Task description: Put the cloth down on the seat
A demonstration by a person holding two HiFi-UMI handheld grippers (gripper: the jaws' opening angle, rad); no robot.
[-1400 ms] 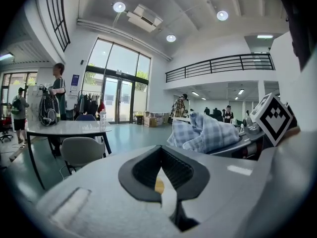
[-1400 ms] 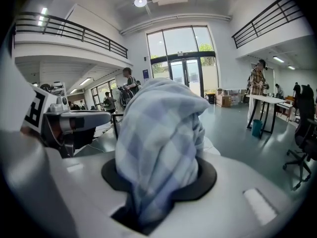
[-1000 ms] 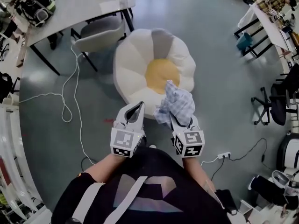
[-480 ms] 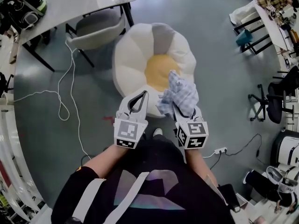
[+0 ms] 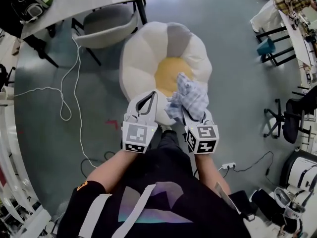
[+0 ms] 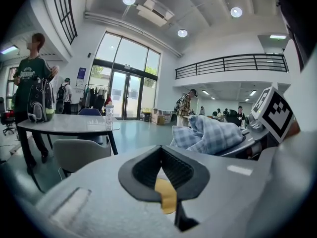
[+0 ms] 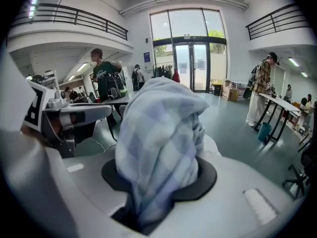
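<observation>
We've got the blue-and-white checked cloth (image 7: 158,128) pinched in the right gripper (image 7: 157,182). Its jaws are closed on the lower folds, and the rest of the fabric bunches up in a tall heap above and ahead of the fingertips. In the head view that heap sits out in front of the right gripper, over the near right edge of the yellow centre (image 5: 167,73) of the flower-shaped seat (image 5: 141,58). We can't tell whether the cloth touches the cushion.

Just to the left is the left gripper (image 5: 152,96). Its jaws are brought together at the tips with nothing between them, and they point over the seat's near white petal (image 5: 130,86). The cloth lies off to its right, apart from it.

Both forearms (image 5: 111,165) reach out from the body side by side, with the grippers angled forward and down at the seat. The marker cubes (image 5: 137,138) are turned up towards the head camera.
</observation>
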